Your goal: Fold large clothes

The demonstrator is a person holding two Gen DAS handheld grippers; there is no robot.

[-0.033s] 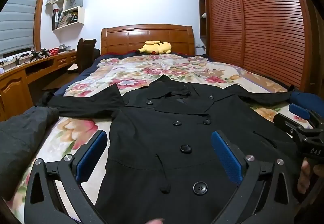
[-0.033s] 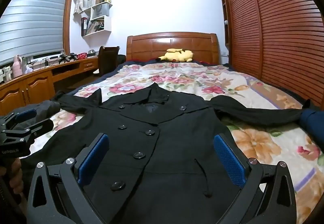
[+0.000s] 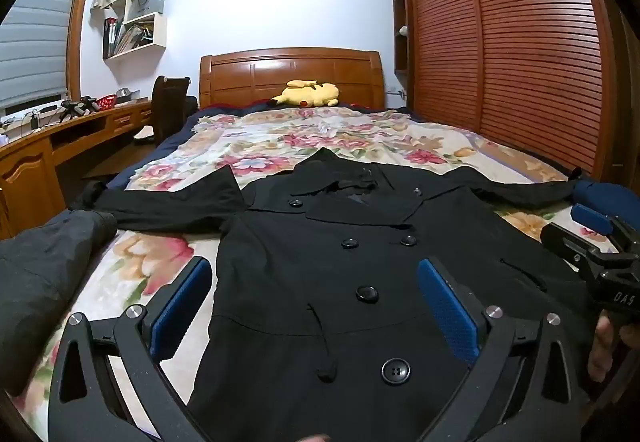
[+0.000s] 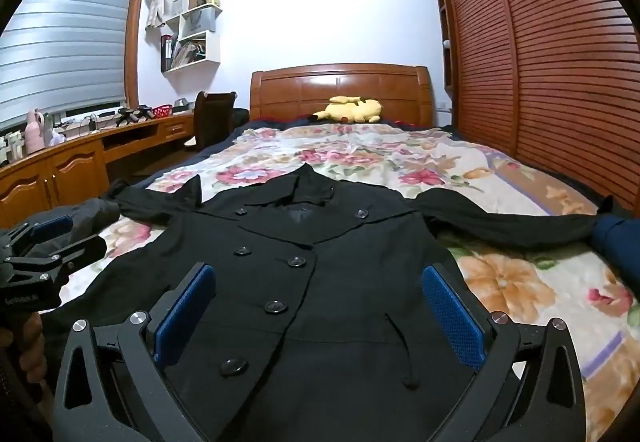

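A black double-breasted coat lies flat, front up, on the flowered bedspread, collar toward the headboard, both sleeves spread out sideways. It also fills the right wrist view. My left gripper is open and empty, held just above the coat's lower left front. My right gripper is open and empty above the coat's lower right front. Each gripper shows at the edge of the other's view: the right one, the left one.
A dark grey garment lies at the bed's left edge and a blue one at the right sleeve's end. A yellow plush toy sits by the wooden headboard. A desk and chair stand left; a slatted wardrobe stands right.
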